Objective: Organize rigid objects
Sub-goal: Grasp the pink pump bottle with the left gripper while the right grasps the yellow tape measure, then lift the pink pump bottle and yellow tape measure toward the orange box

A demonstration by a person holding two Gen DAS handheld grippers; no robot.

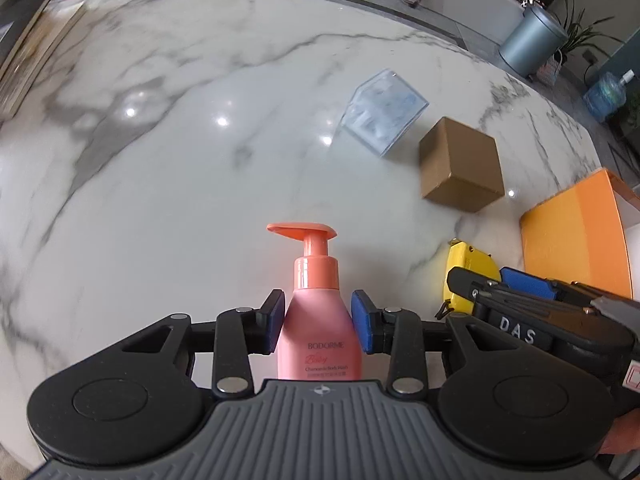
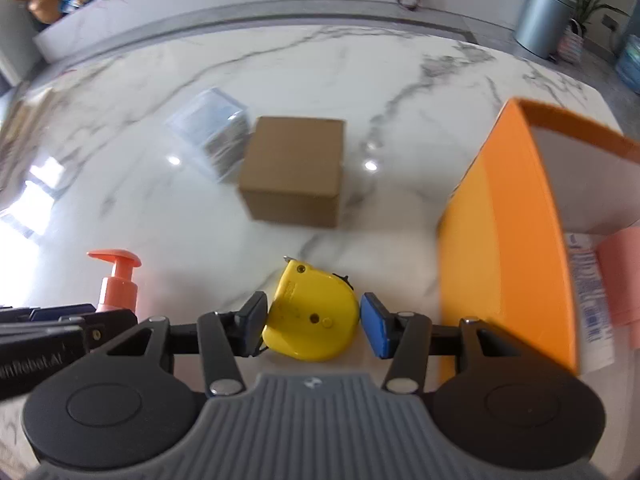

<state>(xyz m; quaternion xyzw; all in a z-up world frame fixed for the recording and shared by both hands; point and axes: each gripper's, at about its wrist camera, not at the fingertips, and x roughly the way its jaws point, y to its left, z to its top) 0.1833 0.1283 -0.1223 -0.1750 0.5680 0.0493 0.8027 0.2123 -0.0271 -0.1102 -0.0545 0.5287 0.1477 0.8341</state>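
Left hand-held gripper [image 1: 318, 320] pinching pink pump bottle [image 1: 318, 320] at its shoulders, upright over white marble desk [image 1: 180, 200]. Right hand-held gripper [image 2: 313, 320] spread around yellow tape measure [image 2: 313, 316] lying on desk; left pad touching, right pad apart. Brown cardboard box [image 2: 294, 170] and clear plastic box [image 2: 208, 124] farther off; orange bin [image 2: 500, 260] at right.

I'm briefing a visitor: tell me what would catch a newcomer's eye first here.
The pink pump bottle stands out first, upright between the left gripper's pads. Next, the yellow tape measure lying on the marble table between the right gripper's parted jaws, and the big orange box to its right.
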